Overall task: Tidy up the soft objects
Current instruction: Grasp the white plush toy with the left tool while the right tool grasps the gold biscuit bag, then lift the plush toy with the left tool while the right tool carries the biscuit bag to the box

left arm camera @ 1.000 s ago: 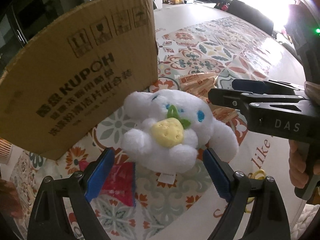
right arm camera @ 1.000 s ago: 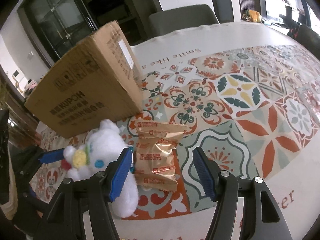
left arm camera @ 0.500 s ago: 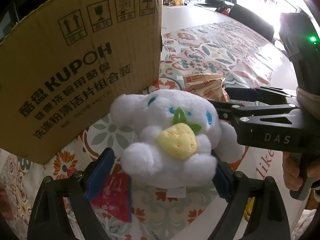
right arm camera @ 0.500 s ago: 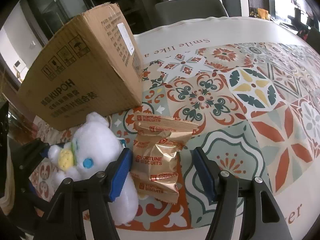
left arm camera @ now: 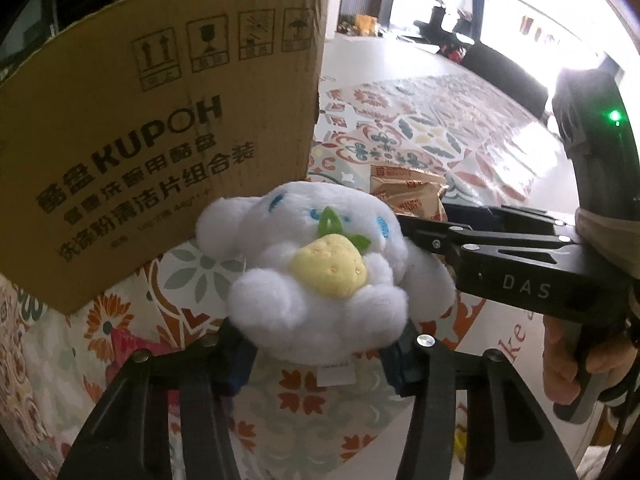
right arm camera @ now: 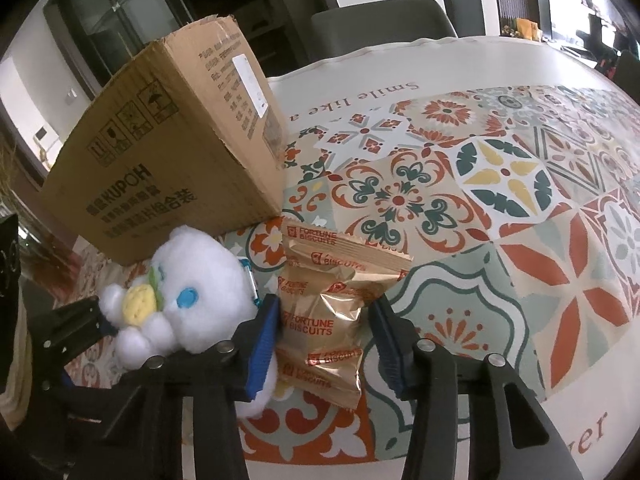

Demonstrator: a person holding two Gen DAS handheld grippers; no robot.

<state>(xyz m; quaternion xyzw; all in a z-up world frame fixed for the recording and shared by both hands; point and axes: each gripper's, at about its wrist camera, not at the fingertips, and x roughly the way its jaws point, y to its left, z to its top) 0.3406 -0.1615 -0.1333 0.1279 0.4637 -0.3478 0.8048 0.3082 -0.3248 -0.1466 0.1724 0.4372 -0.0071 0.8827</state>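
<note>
A white plush toy (left arm camera: 320,280) hugging a yellow strawberry sits between the blue pads of my left gripper (left arm camera: 318,360). The jaws are closing and the pads press into its base, half hidden under the fluff. From the right wrist view the plush (right arm camera: 200,300) lies just left of a gold Fortune Biscuits packet (right arm camera: 320,320). My right gripper (right arm camera: 324,340) straddles that packet with its jaws closing. The left pad touches the packet and a thin gap shows at the right pad. The right gripper's black fingers (left arm camera: 480,240) reach in behind the plush.
A brown KUPOH cardboard box (left arm camera: 160,140) stands directly behind the plush, also seen as a box (right arm camera: 172,168) from the right. A red packet (left arm camera: 120,340) lies under my left finger. The patterned tablecloth (right arm camera: 480,200) stretches right. A hand (left arm camera: 560,360) holds the right gripper.
My left jaws have closed from wide apart onto the plush, which now fills the lower view. My right jaws have narrowed around the biscuit packet, which sits nearer.
</note>
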